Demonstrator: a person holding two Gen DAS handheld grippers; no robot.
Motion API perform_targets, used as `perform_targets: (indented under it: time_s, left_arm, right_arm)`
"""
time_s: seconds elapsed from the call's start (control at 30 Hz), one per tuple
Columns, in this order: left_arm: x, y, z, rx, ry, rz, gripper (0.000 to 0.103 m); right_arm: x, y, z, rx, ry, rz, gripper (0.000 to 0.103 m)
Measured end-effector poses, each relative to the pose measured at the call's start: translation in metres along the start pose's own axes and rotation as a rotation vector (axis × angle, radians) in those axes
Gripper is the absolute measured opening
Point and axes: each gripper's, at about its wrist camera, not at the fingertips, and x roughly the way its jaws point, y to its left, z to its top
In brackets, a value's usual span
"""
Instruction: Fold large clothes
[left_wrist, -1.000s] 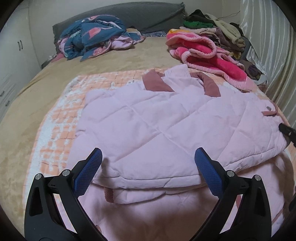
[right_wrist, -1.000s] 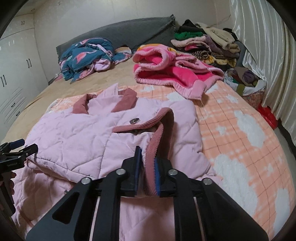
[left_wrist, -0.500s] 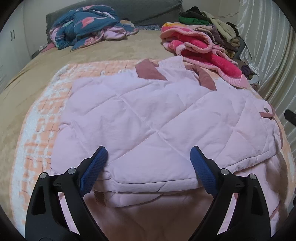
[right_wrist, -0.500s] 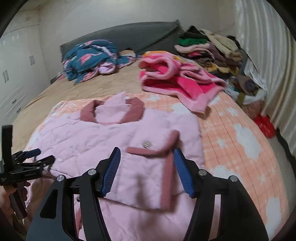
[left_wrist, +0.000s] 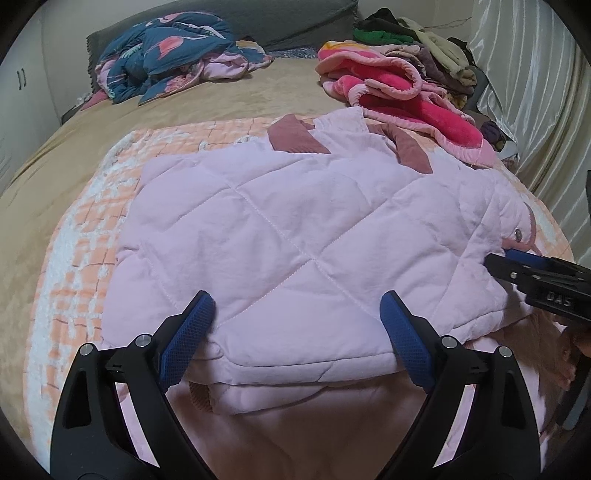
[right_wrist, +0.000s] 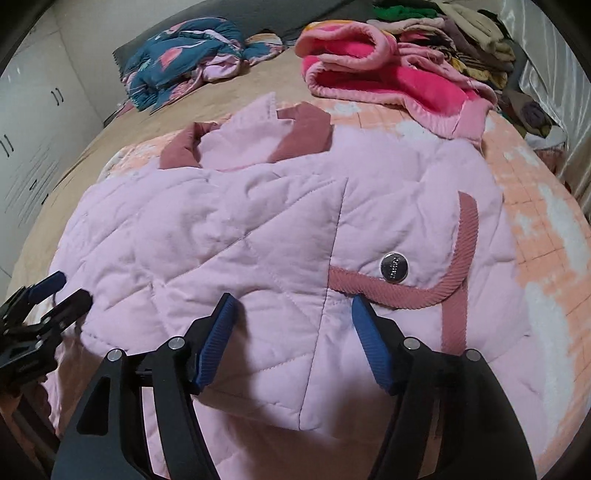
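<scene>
Pink quilted jacket (right_wrist: 258, 240) lies flat on the peach checked blanket (right_wrist: 543, 229), sleeve now folded across. Right gripper (right_wrist: 291, 339) has released the corduroy cuff (right_wrist: 458, 273); left gripper (left_wrist: 295, 332) also wide open, empty. Next fold likely.

The pink quilted jacket (left_wrist: 295, 236) takes up the near middle of the bed (left_wrist: 66, 158). To its left, a strip of orange checked blanket (left_wrist: 74, 266) and tan cover lies bare, room enough for a gripper to pass. At the head end, the blue patterned bedding (left_wrist: 173, 55) heaps on one side, and the pink fleece robe (right_wrist: 388, 70) touches the jacket's far right corner (a tight spot). Behind it, stacked clothes (left_wrist: 417, 48) block the way; curtains (left_wrist: 535, 110) close the right side.
</scene>
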Motion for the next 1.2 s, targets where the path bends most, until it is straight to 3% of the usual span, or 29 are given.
perform_targets:
  time_s: [0.27, 0.43, 0.57, 0.73, 1.2]
  left_arm:
    - [-0.002, 0.000, 0.000, -0.001, -0.002, 0.001, 0.085]
    - [-0.014, -0.001, 0.002, -0.012, -0.023, -0.012, 0.085]
    - [-0.028, -0.004, 0.004, -0.015, -0.036, -0.026, 0.093]
    - [-0.046, -0.004, 0.006, -0.015, -0.057, -0.009, 0.094]
    - [-0.113, -0.004, -0.013, 0.006, -0.142, 0.009, 0.094]
  right_arm:
    - [-0.003, 0.000, -0.007, 0.035, -0.038, 0.006, 0.067]
    - [-0.029, -0.012, -0.009, 0.129, -0.056, 0.105, 0.083]
    - [-0.050, -0.011, -0.011, 0.121, -0.085, 0.108, 0.088]
    - [-0.074, -0.010, -0.015, 0.116, -0.124, 0.108, 0.096]
    - [-0.140, 0.008, -0.032, 0.019, -0.255, 0.085, 0.096]
